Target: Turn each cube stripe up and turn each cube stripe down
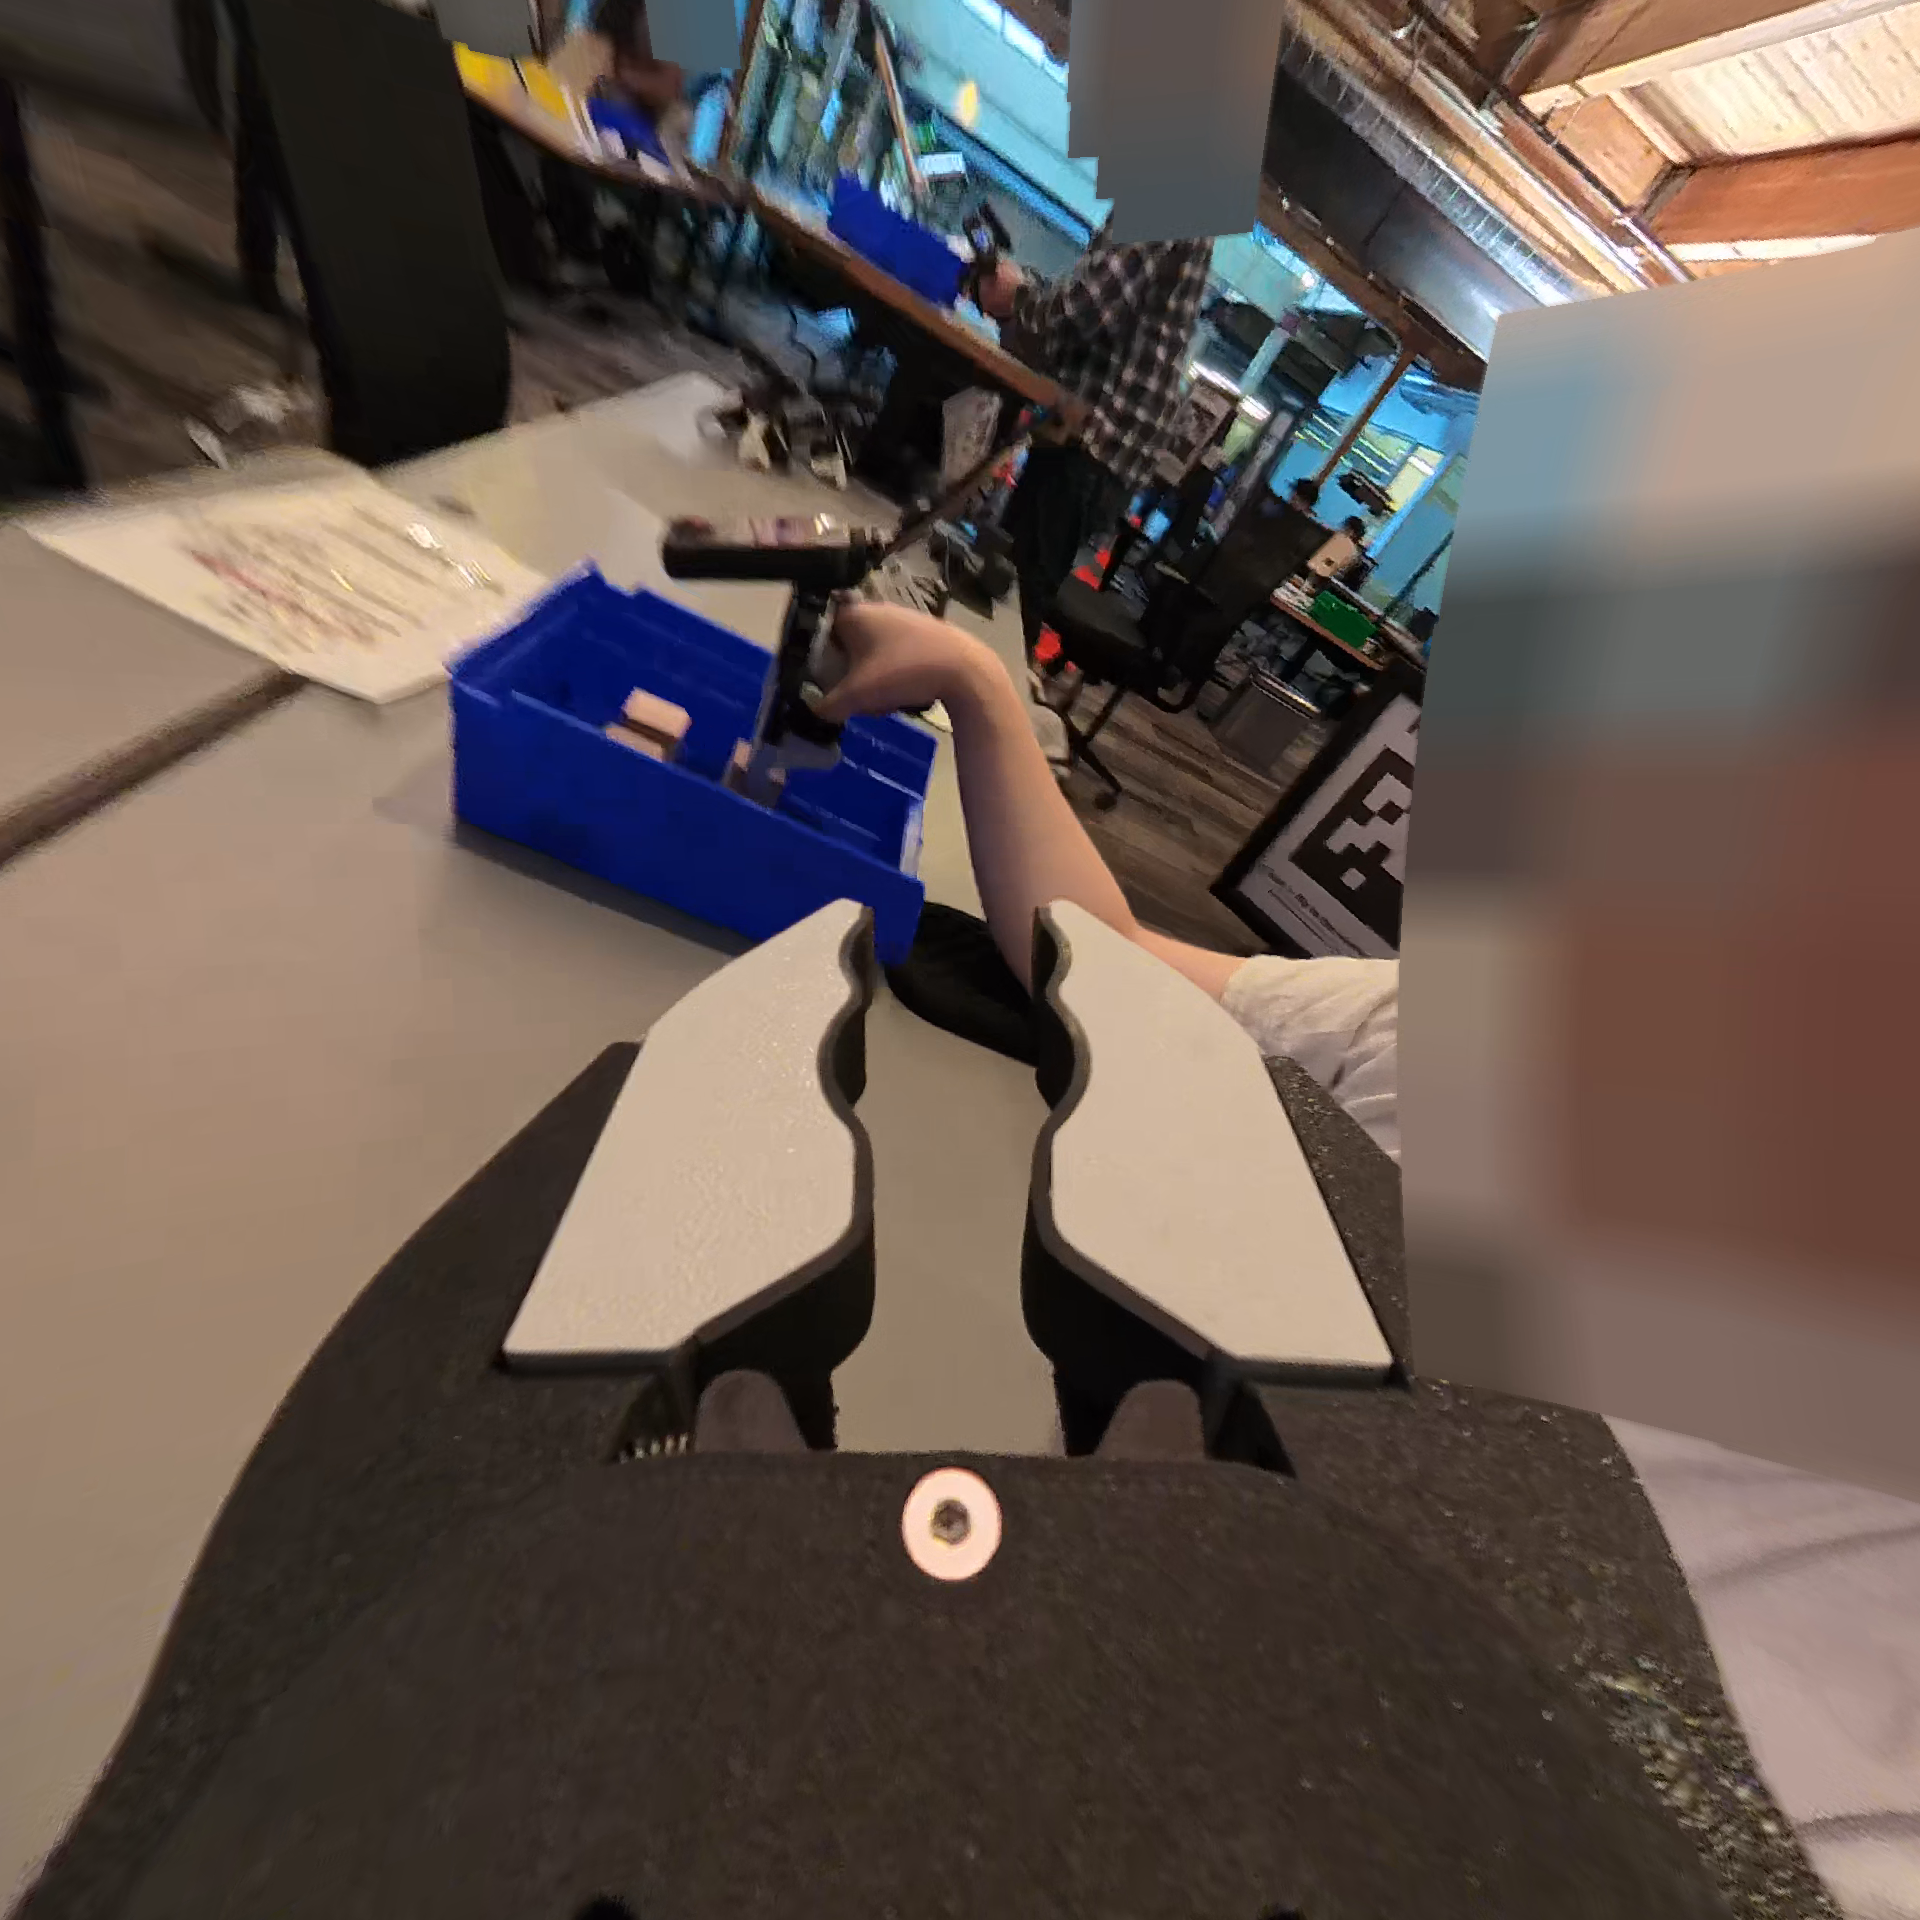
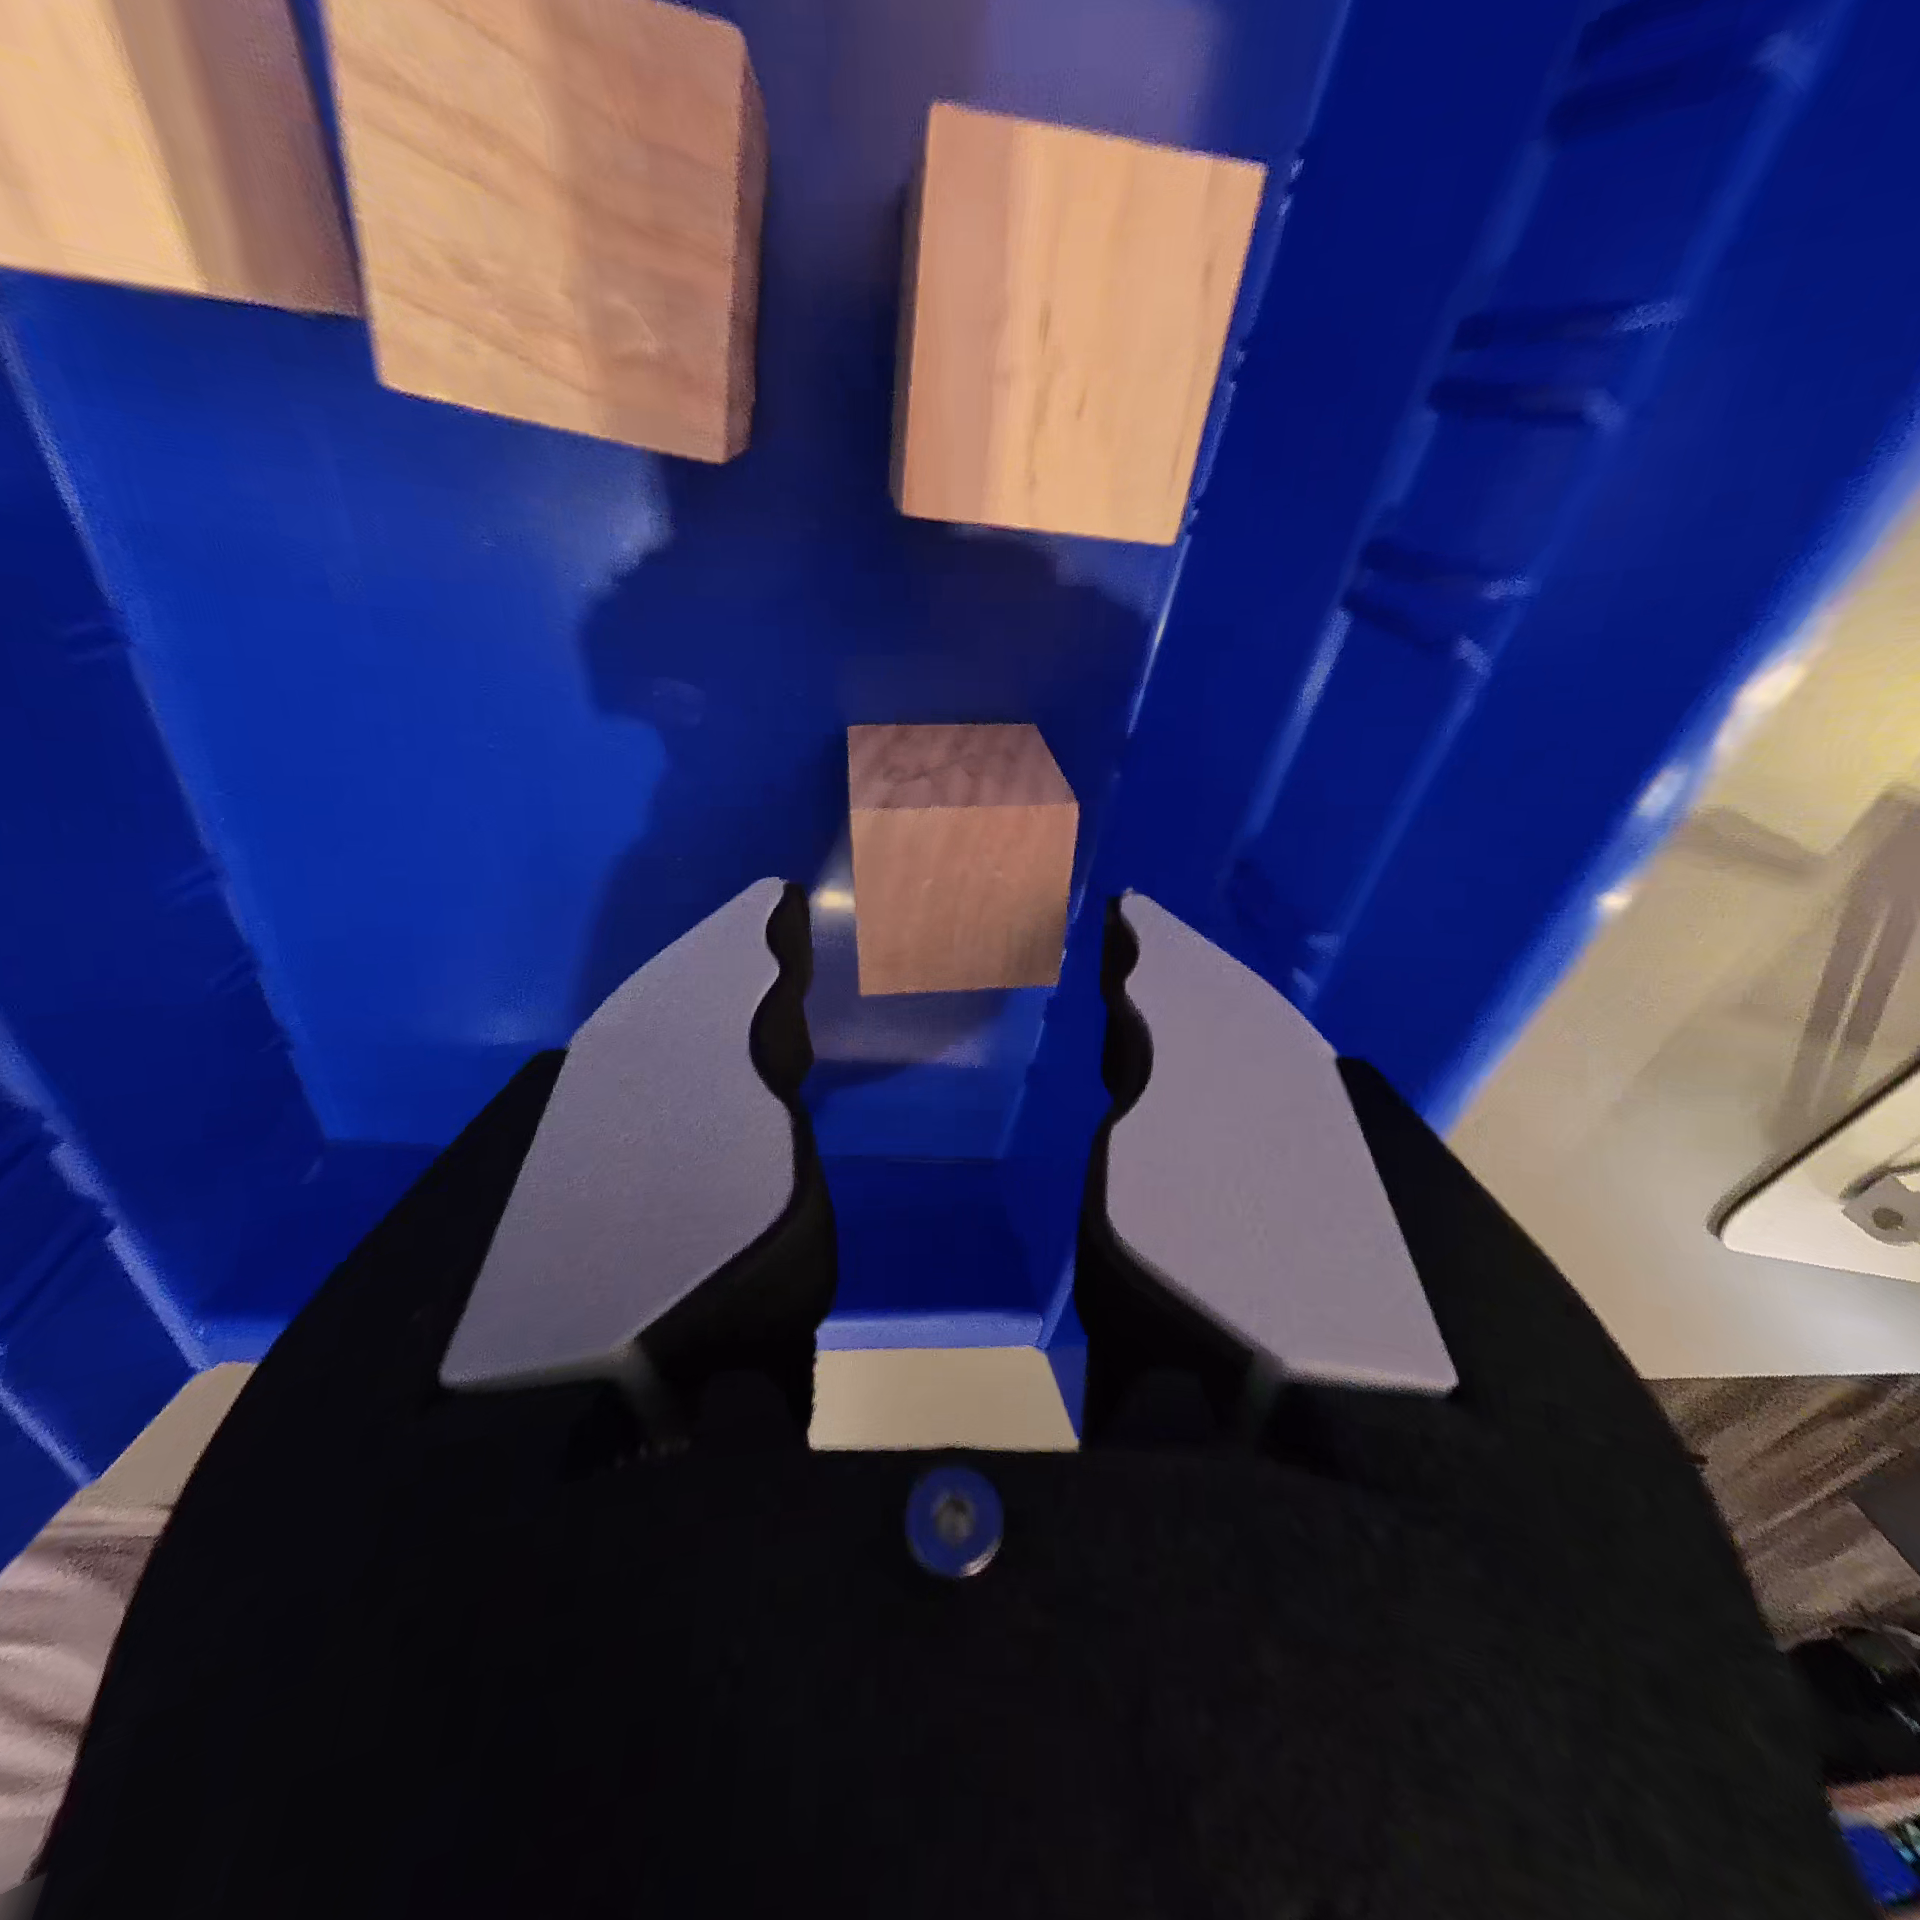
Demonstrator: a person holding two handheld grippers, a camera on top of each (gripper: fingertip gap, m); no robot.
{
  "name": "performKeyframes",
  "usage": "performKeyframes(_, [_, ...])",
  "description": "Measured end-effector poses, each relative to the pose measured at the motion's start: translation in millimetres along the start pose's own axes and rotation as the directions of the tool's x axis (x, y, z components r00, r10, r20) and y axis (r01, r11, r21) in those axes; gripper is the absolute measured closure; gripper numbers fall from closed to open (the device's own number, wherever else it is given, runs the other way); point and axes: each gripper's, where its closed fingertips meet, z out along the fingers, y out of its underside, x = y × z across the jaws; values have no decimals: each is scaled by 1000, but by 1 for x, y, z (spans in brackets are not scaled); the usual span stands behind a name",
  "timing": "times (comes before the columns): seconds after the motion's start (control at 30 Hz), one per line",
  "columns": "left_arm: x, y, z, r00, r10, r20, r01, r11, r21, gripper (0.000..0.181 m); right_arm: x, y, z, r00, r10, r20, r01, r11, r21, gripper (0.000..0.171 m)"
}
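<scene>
In the right wrist view my right gripper (image 2: 954,914) is open inside a blue bin (image 2: 416,727), its fingertips on either side of a small wooden cube (image 2: 961,862) without touching it. Three more wooden cubes lie farther in: one (image 2: 1075,332) just beyond, one (image 2: 561,229) to its left, one (image 2: 156,145) at the far left. No stripe shows on their visible faces. In the left wrist view my left gripper (image 1: 951,935) is open and empty above the grey table, short of the blue bin (image 1: 665,821). The right gripper (image 1: 790,748) shows there reaching down into the bin.
A white printed sheet (image 1: 312,582) lies on the grey table (image 1: 260,1039) behind the bin. A black pad (image 1: 966,987) lies by the bin's near corner. A person's forearm (image 1: 997,831) crosses the table edge. A person in a plaid shirt (image 1: 1122,343) stands behind.
</scene>
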Motion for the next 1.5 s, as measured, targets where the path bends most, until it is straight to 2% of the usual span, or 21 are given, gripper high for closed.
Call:
performKeyframes(0.13, [6,-19,-69,956,155,247,-175,983,60,150,-4,-2,-36,998,-33,-45,38,991,128,117])
performKeyframes(0.2, [-16,-13,-110,875,153,459,-184,983,24,146,-10,-6,-56,996,-54,-68,67,975,210,118])
performKeyframes(0.23, [-34,-5,-133,804,137,579,-161,987,-11,144,-14,-8,-65,995,-68,-75,85,965,248,118])
performKeyframes(0.33, [-95,36,-207,498,69,864,69,990,-119,143,-28,-15,-84,989,-115,-98,141,936,322,121])
performKeyframes(0.43, [-142,87,-256,269,-6,963,374,922,-99,145,-42,-19,-87,980,-163,-113,191,926,325,120])
performKeyframes(0.5, [-166,115,-274,162,-19,987,524,849,-70,154,-51,-18,-82,976,-194,-96,214,929,302,120])
performKeyframes(0.73, [-237,157,-255,142,-96,985,662,749,-22,141,-49,-21,-71,974,-196,-114,219,945,244,119])
performKeyframes(0.83, [-247,170,-260,93,-58,994,696,718,-23,131,-50,-20,-68,971,-205,-120,228,947,228,120])
performKeyframes(0.9, [-252,172,-257,93,-67,993,699,715,-17,125,-51,-19,-66,968,-220,-124,243,947,210,120])
performKeyframes(1.0, [-258,179,-250,100,-102,990,720,694,-2,124,-53,-19,-62,962,-239,-135,261,947,185,119])
performKeyframes(1.13, [-265,187,-254,62,-74,995,741,672,4,127,-57,-20,-60,955,-260,-141,282,945,168,121])
performKeyframes(1.2, [-269,188,-258,42,-33,999,738,675,-8,135,-59,-20,-60,952,-269,-145,291,942,167,122])
performKeyframes(1.33, [-269,179,-262,47,19,999,711,701,-47,136,-63,-21,-62,945,-286,-156,311,936,164,123])
performKeyframes(1.43, [-249,160,-259,109,-2,994,678,731,-73,136,-67,-23,-67,935,-305,-178,336,925,177,124])
performKeyframes(1.5, [-227,131,-249,199,-78,977,595,801,-57,136,-72,-26,-75,929,-314,-195,353,912,211,126])
